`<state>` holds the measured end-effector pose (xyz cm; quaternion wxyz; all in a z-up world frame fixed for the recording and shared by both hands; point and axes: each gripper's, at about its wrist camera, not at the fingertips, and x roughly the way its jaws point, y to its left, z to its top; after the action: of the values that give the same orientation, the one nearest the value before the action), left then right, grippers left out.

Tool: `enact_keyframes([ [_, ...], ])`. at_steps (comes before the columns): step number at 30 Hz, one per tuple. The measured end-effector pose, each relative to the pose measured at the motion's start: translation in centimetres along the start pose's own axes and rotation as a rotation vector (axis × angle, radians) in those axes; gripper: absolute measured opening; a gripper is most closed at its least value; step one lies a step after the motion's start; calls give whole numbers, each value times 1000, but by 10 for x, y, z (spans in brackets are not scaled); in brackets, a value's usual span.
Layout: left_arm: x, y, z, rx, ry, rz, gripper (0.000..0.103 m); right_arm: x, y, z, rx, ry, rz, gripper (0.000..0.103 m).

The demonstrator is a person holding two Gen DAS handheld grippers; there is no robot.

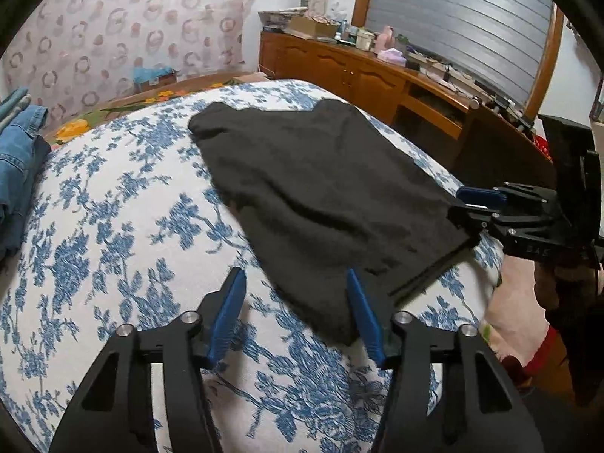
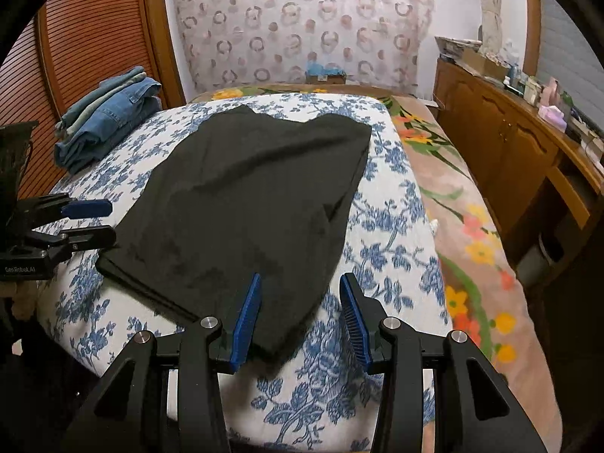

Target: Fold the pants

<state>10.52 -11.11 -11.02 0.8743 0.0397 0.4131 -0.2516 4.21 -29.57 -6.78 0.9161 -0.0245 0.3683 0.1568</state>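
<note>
Black pants point(image 1: 317, 188) lie folded and flat on the blue-flowered bedspread point(image 1: 113, 226). In the left wrist view my left gripper point(image 1: 296, 304) stands open just above the spread, and one near corner of the pants reaches in between its blue pads point(image 1: 228, 311), closer to the right one. My right gripper point(image 2: 302, 311) is open over the other near corner of the pants point(image 2: 245, 196), with a clear gap beside its right pad. Each gripper also shows side-on in the other's view: the right gripper point(image 1: 473, 207) and the left gripper point(image 2: 92, 222), both at the cloth's edge.
A stack of folded jeans point(image 2: 105, 124) sits at the bed's far left. A wooden sideboard point(image 1: 362, 75) with clutter runs along the right. A flowered blanket point(image 2: 464, 234) hangs over the bed's right side. A louvred wooden door point(image 2: 87, 49) stands behind the jeans.
</note>
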Motion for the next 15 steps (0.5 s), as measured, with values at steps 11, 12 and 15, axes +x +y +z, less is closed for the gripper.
enact_keyframes([
  [11, 5, -15, -10, 11, 41, -68, 33, 2, 4, -8, 19, 6, 1, 45],
  [12, 5, -16, -10, 11, 40, -71, 30, 1, 5, -8, 18, 4, -1, 45],
  [15, 3, -19, -10, 20, 34, -70, 18, 1, 5, -10, 18, -3, -2, 45],
])
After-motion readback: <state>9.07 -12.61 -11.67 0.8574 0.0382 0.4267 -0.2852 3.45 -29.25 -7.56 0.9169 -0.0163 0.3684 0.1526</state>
